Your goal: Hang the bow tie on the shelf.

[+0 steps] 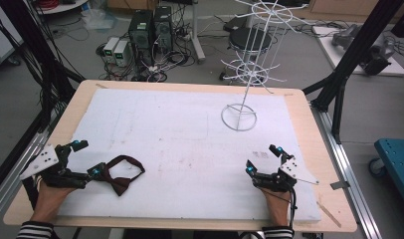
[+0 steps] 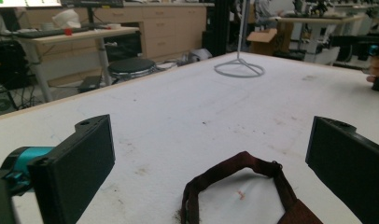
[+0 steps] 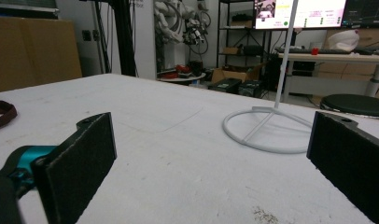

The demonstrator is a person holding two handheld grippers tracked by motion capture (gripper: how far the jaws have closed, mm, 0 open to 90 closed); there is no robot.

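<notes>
**Both grippers spread, bow tie at my left**

My left gripper (image 1: 83,158) rests low at the near left of the table, its jaws spread wide. Between them, in the left gripper view, lies the dark red bow tie (image 2: 253,186), its strap looped open on the white mat (image 2: 187,116); nothing is pinched. From above, the bow tie (image 1: 121,173) sits just beside the nearer jaw tip, flat on the mat.

My right gripper (image 1: 262,159) rests at the near right, well apart from the left, its jaws also spread with nothing between them. Ahead of it stands the white wire rack (image 3: 271,126), its ring base on the mat and its thin pole rising upright. From above, the rack (image 1: 245,79) stands toward the far right of the wooden table (image 1: 309,129).
</notes>
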